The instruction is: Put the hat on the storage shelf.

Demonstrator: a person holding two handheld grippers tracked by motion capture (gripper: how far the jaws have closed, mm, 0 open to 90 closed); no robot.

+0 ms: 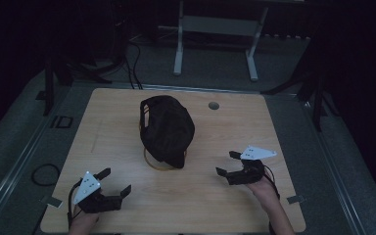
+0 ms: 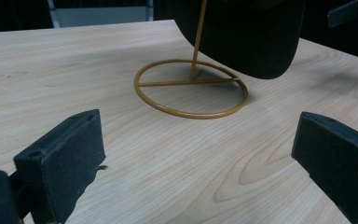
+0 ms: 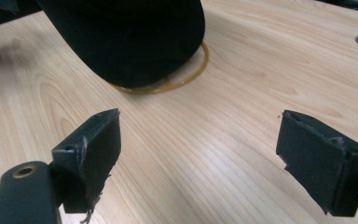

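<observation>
Evidently poised to lift it, the left gripper (image 1: 116,182) and right gripper (image 1: 228,164) flanked the black cap (image 1: 167,129), jaws spread wide and empty, while it hung mid-table on its gold wire stand (image 2: 191,88).

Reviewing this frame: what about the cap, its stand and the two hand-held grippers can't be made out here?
- Black cap: any front logo is lost in the dim high view; both gripper views crop it at the top edge.
- Gold wire stand: its upper post is hidden inside the cap; in the right gripper view the cap covers most of the base ring.
- Left hand-held gripper and right hand-held gripper: open and empty, with the jaw pads' surfaces too dark in the high view.
</observation>
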